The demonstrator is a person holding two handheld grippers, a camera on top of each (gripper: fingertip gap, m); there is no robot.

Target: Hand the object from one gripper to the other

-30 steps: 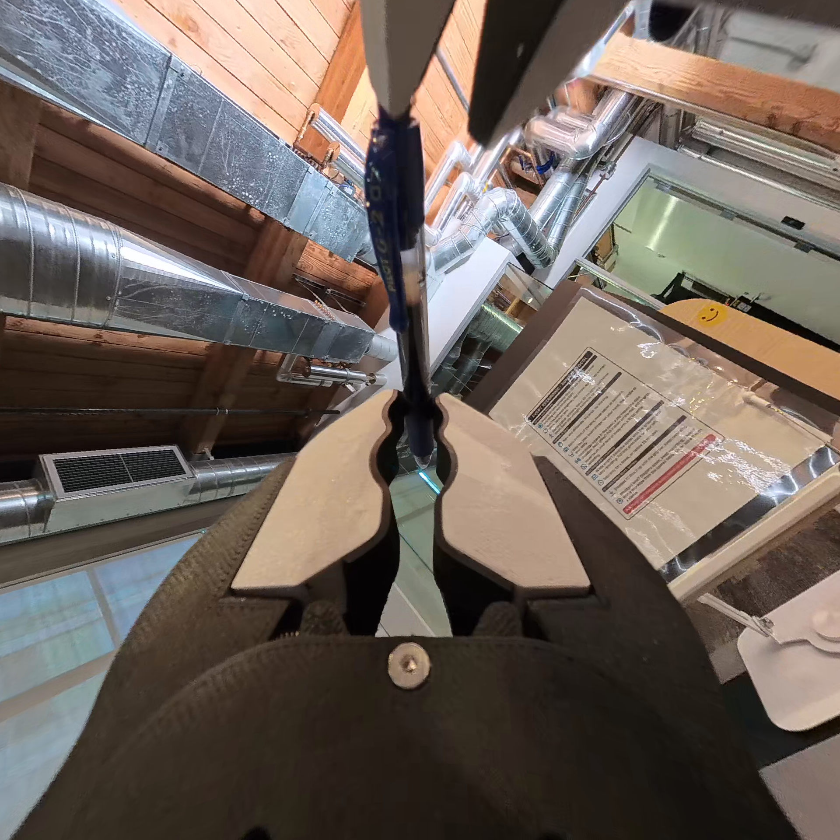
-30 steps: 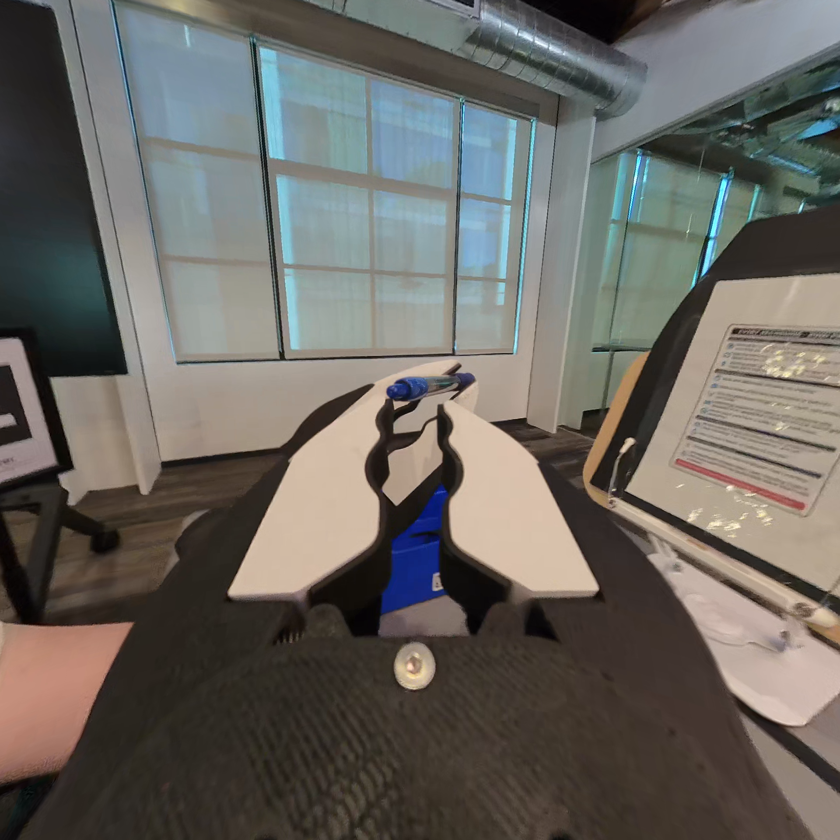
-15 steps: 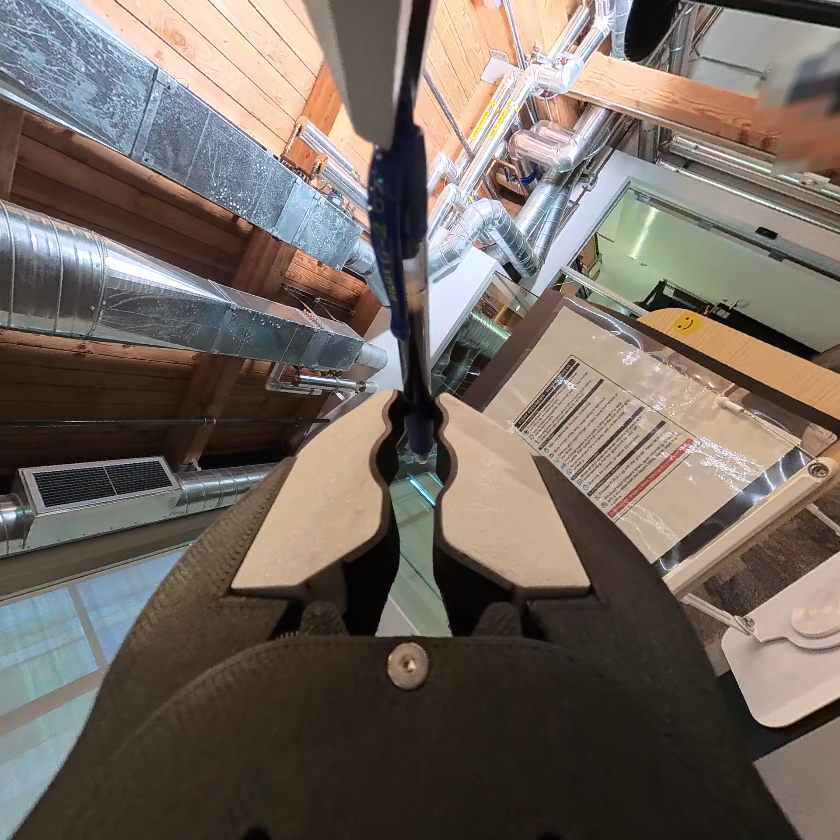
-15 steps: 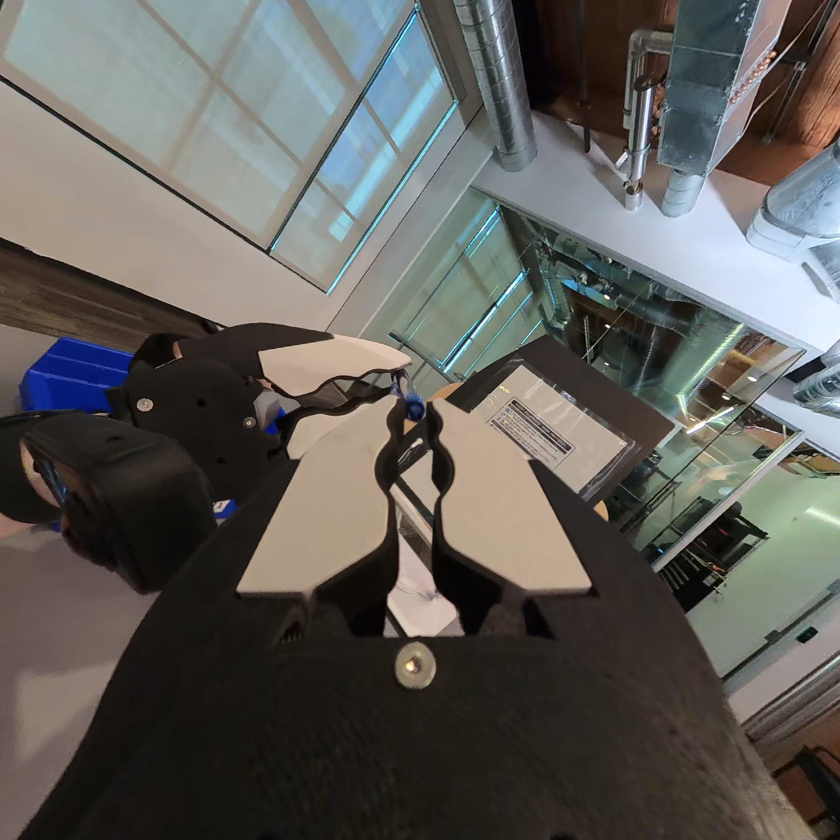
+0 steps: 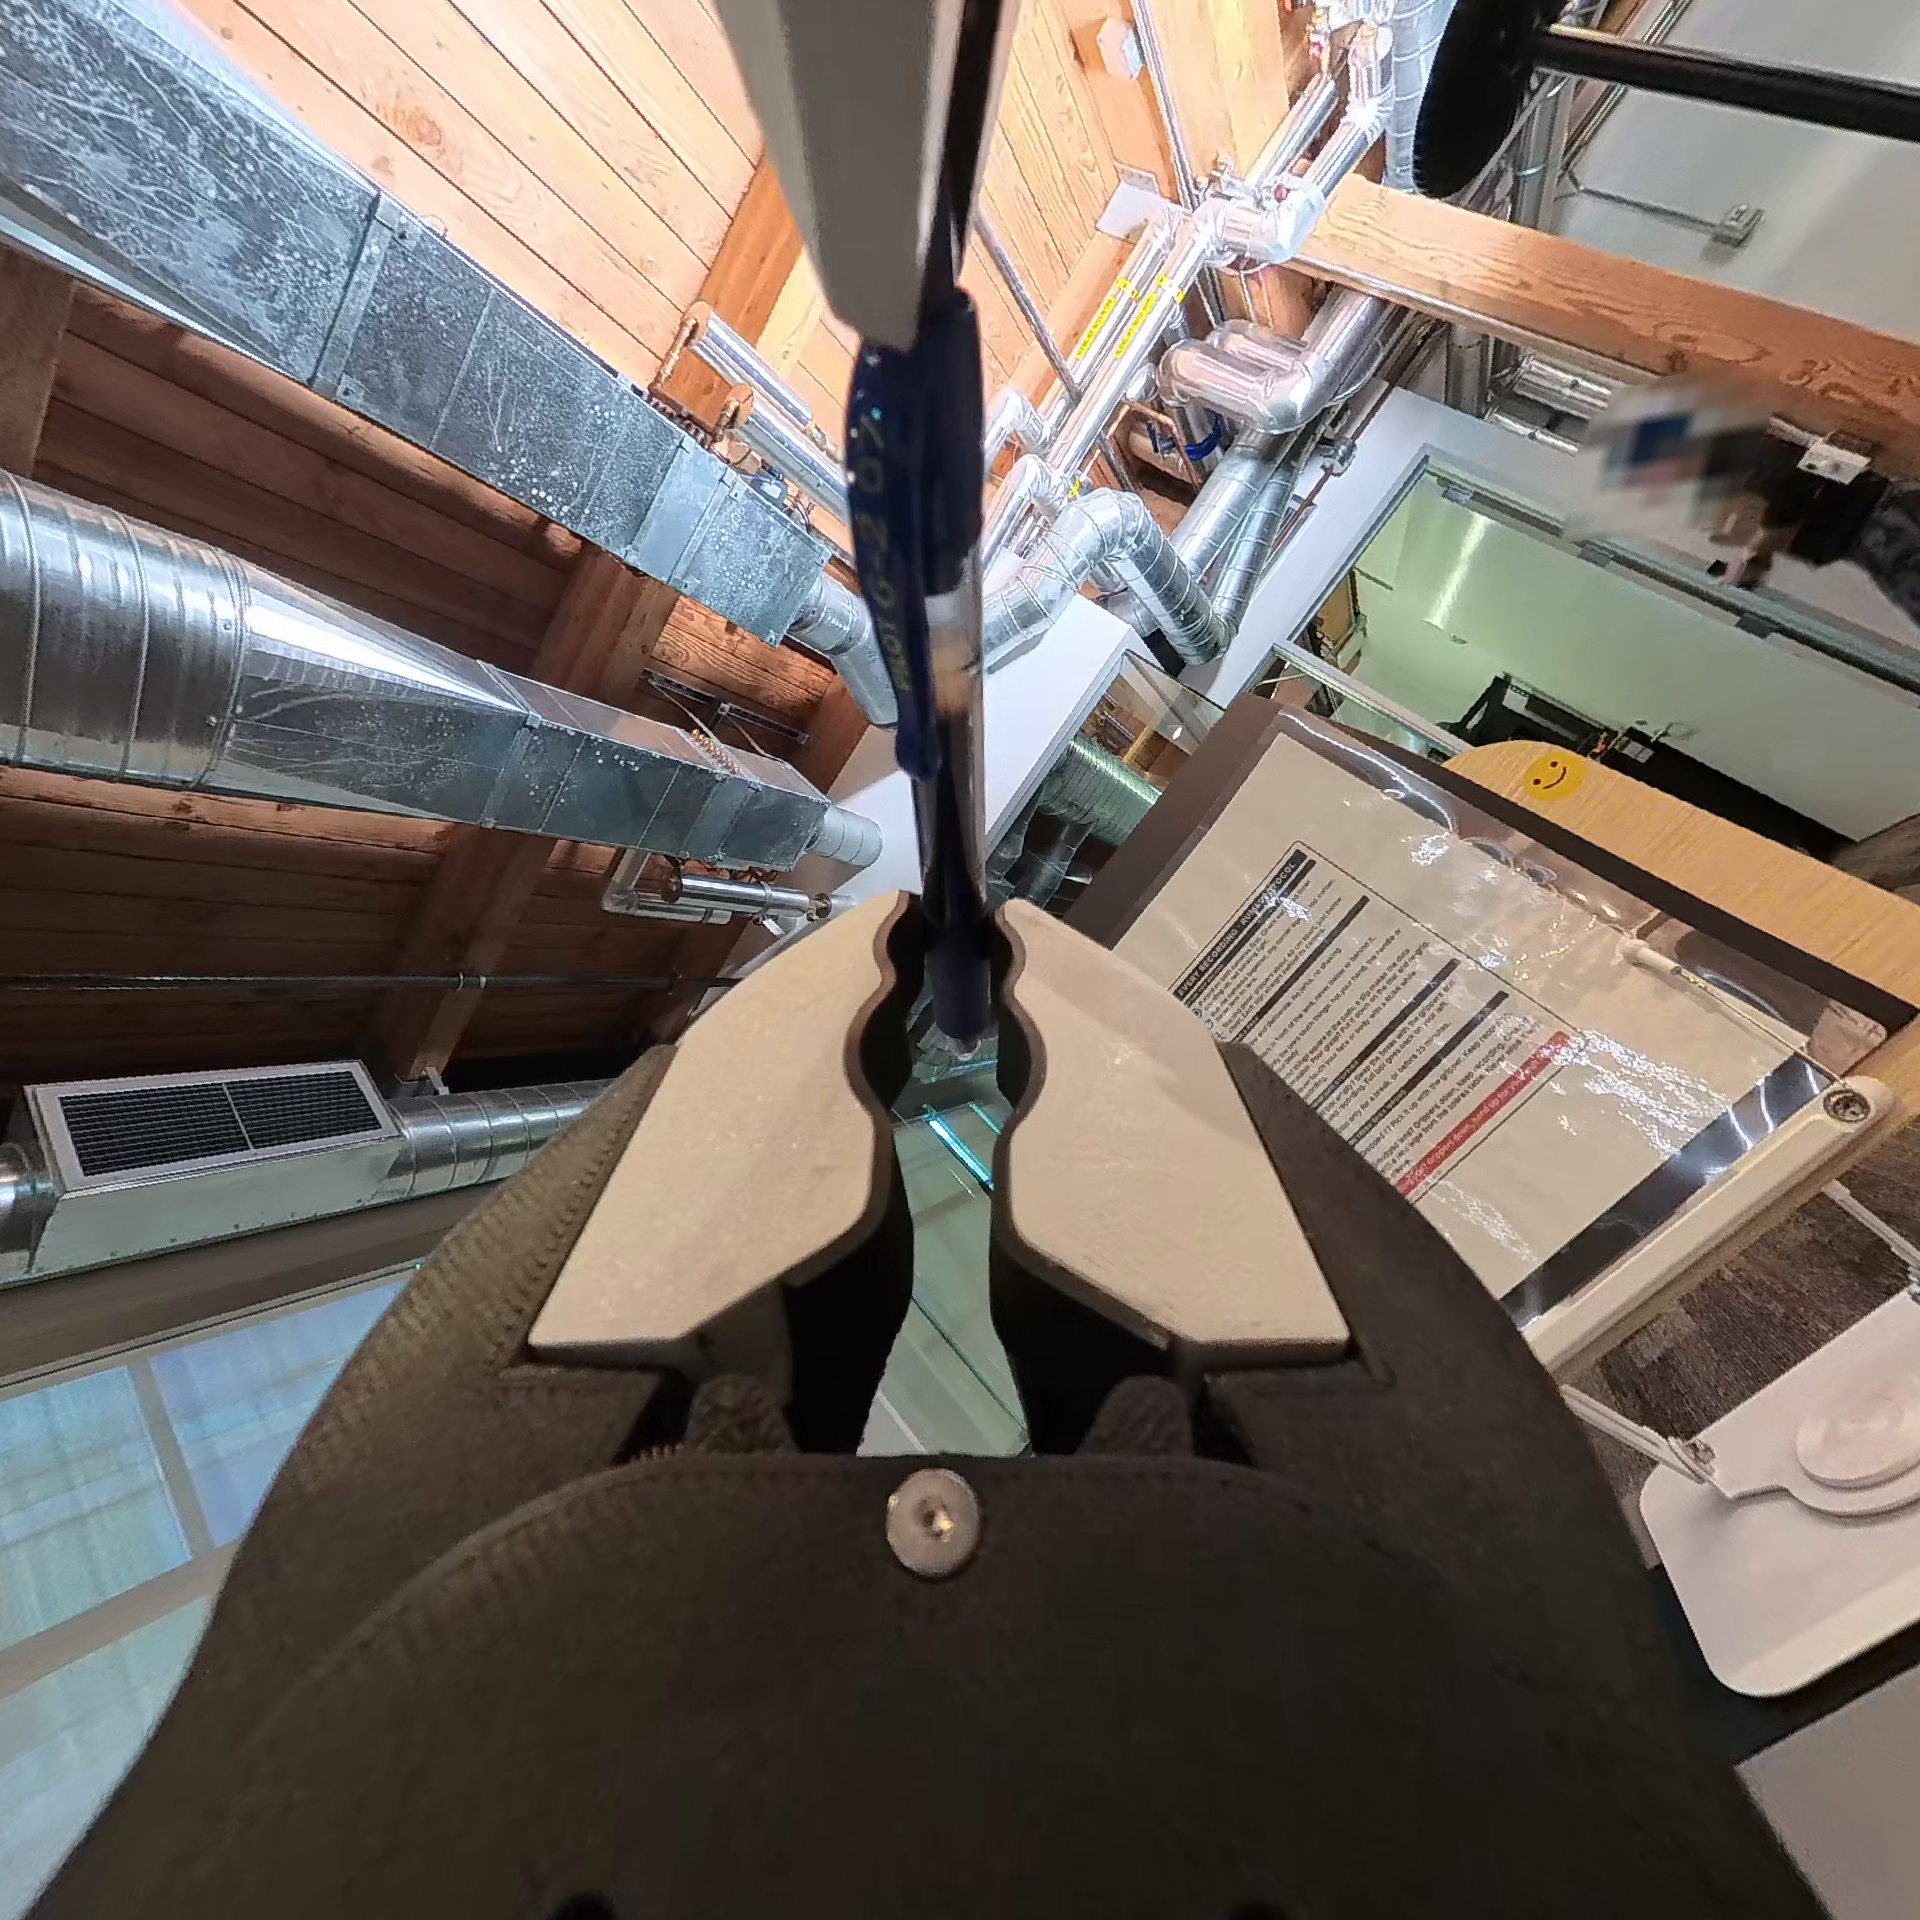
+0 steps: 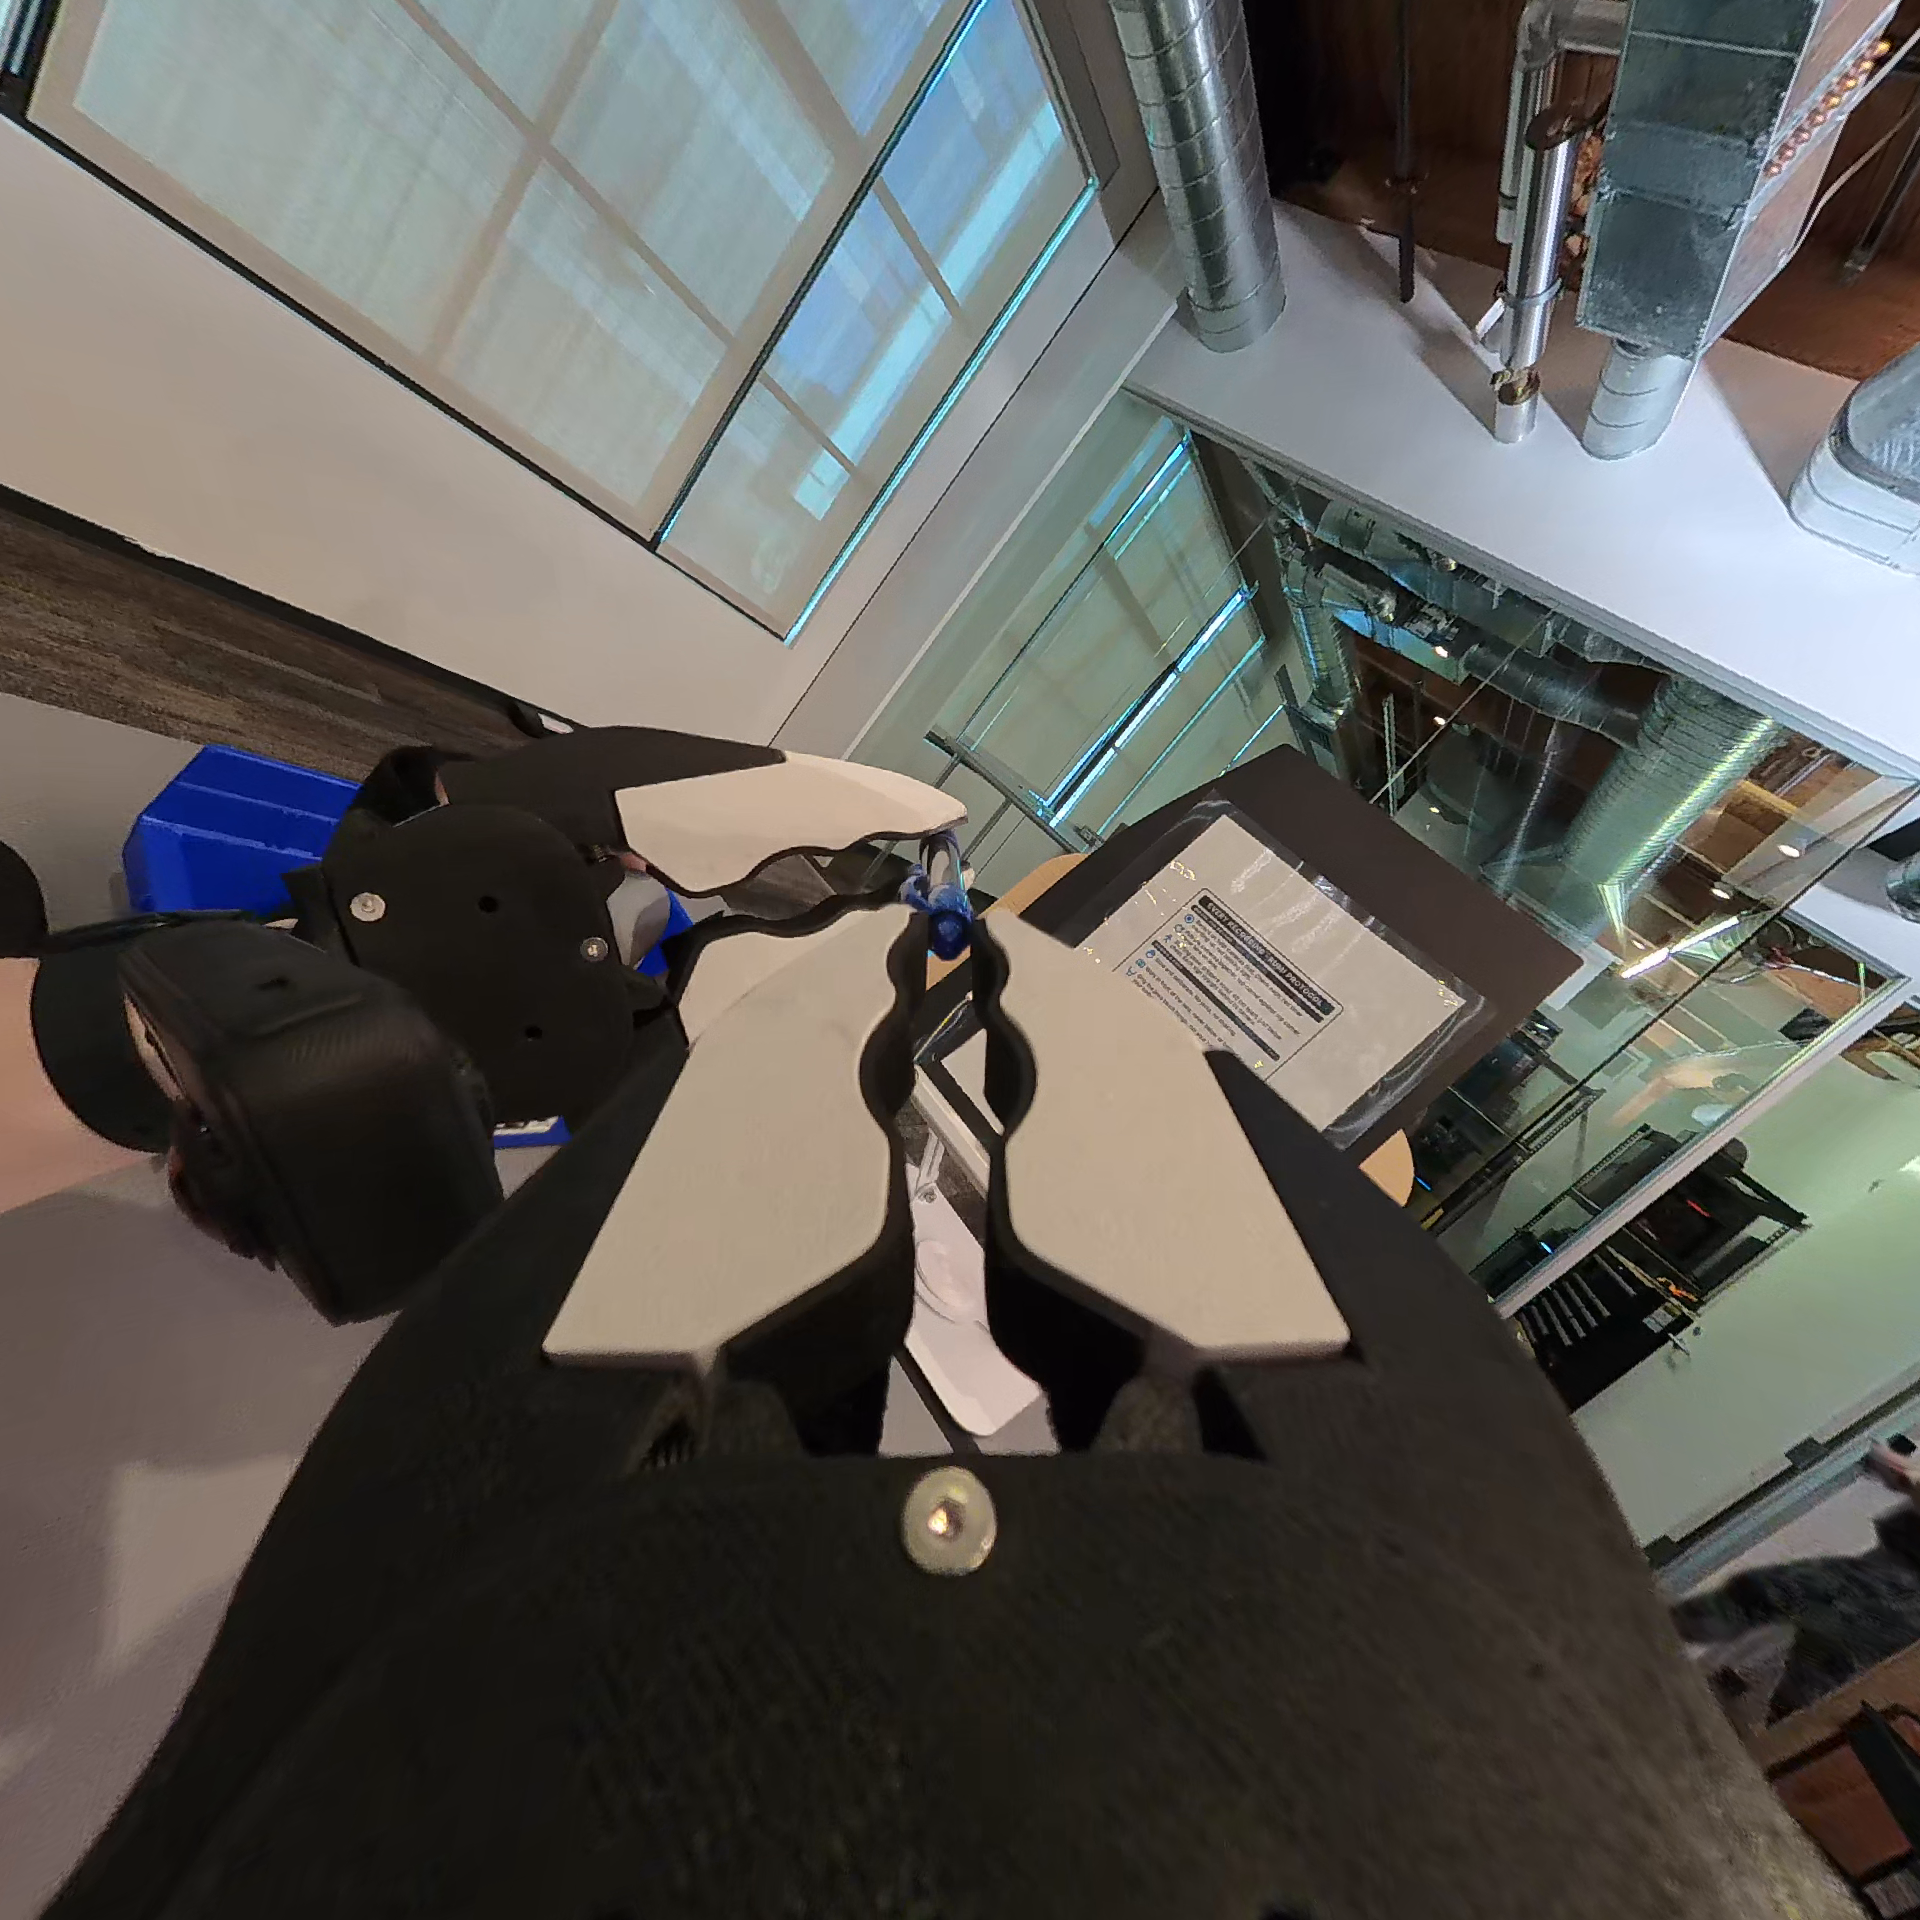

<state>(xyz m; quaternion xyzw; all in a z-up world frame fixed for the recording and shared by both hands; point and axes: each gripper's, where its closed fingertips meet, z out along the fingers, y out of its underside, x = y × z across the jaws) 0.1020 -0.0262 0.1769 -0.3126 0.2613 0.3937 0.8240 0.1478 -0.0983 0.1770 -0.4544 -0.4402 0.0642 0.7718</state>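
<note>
Slim blue plastic pen point(image 5: 940, 644), glossy barrel: left claw point(image 5: 951, 971) gripping its tip end, right claw point(image 6: 948, 935) pinching its far end.

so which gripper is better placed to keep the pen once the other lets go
Left, probably: the pen sits in a notch of the left gripper, while the right gripper pinches only its end.

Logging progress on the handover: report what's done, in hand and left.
Done: both tools meet at the blue pen. In hand: left tool and right tool each appear shut on one end. Left: one must open and withdraw; neither has released.
</note>
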